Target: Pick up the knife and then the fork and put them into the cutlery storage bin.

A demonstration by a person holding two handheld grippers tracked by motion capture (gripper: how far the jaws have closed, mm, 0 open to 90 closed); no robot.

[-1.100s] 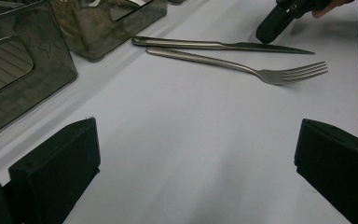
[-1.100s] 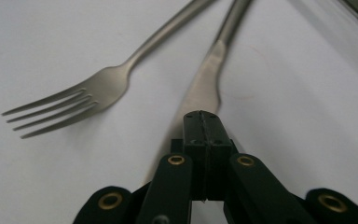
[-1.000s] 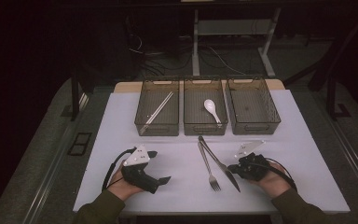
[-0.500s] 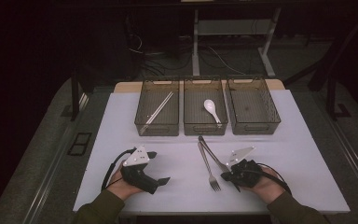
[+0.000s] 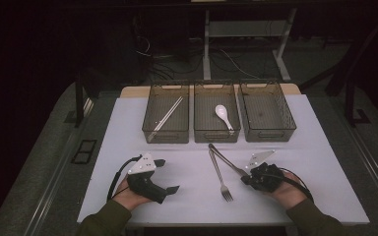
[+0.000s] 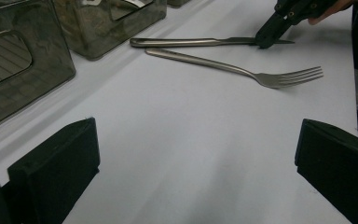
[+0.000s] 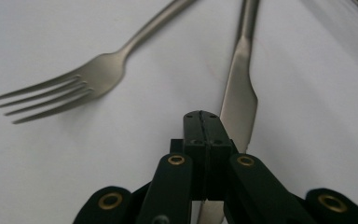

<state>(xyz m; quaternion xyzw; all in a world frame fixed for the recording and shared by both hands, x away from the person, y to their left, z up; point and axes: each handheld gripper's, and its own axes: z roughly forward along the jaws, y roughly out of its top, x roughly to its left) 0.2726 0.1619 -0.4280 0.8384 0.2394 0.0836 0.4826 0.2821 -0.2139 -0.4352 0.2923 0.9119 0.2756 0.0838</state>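
Fingers (image 7: 204, 140) pressed shut over knife (image 7: 239, 98) blade, lower centre — none gripped; stiff, slick steel — take its handle.

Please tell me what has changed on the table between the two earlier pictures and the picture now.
The right gripper moved left across the table toward the knife, and its shut fingers now sit over the blade tip. Whether they pinch the blade I cannot tell. The left gripper stayed in place, fingers open. The fork, the knife and the three bins did not move.
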